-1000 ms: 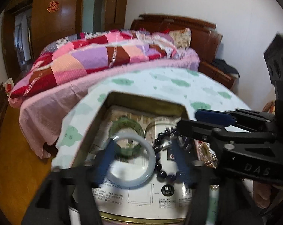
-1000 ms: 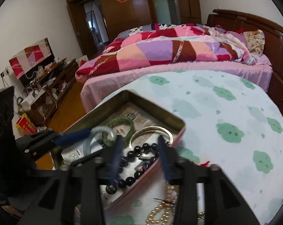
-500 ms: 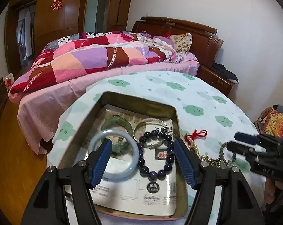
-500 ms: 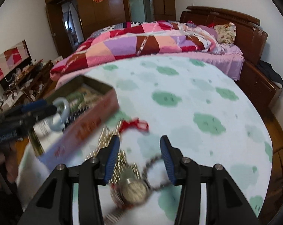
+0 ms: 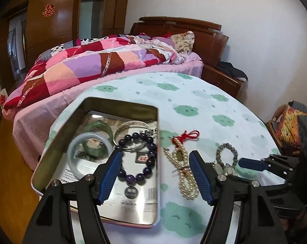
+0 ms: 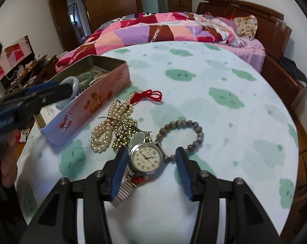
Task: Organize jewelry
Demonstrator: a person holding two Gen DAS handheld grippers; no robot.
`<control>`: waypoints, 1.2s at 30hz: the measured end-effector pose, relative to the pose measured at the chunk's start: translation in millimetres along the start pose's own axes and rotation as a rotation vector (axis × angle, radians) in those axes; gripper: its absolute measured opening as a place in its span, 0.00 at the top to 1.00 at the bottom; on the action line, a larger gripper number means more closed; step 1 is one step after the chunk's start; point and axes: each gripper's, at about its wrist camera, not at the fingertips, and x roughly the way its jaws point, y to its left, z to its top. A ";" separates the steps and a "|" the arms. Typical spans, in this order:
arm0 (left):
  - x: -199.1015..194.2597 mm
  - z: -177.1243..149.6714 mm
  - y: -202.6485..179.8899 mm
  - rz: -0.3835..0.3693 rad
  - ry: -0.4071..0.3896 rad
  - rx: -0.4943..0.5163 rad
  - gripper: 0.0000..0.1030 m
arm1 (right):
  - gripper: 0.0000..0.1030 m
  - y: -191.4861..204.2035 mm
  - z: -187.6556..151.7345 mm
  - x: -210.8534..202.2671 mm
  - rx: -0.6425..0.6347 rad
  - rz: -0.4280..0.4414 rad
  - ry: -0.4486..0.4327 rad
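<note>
A wristwatch (image 6: 146,158) is seen lying face up on the cloud-print tablecloth (image 6: 224,77), framed between the spread blue pads of the right gripper (image 6: 151,167), whose jaws have just been opening; neither pad appears to press on it. Its striped band (image 6: 124,191) runs toward seven o'clock from the dial. A grey bead bracelet (image 6: 182,134) lies at one o'clock of the watch, a heap of pearl strands (image 6: 112,126) with a red knotted cord (image 6: 151,96) at eleven o'clock. The pink tin (image 6: 88,105), lettered what may read "Senji", is set farther off at ten o'clock. The left gripper (image 5: 155,174) is held wide and empty over the tin's right-hand edge, above a dark bead bracelet (image 5: 137,158), a pale bangle (image 5: 90,154), a green bangle (image 5: 98,128) and a silver bangle (image 5: 131,136).
</note>
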 end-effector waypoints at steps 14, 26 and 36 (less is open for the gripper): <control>-1.9 -3.5 -18.8 -0.029 0.008 0.039 0.33 | 0.57 2.7 -11.1 4.7 0.011 0.014 0.026; 12.4 -7.6 -54.6 -0.073 0.051 0.146 0.53 | 0.58 -19.1 -13.6 -15.3 0.026 -0.050 -0.031; 49.3 -13.7 -69.3 -0.048 0.163 0.151 0.65 | 0.58 -43.2 -22.8 -18.8 0.064 -0.073 -0.045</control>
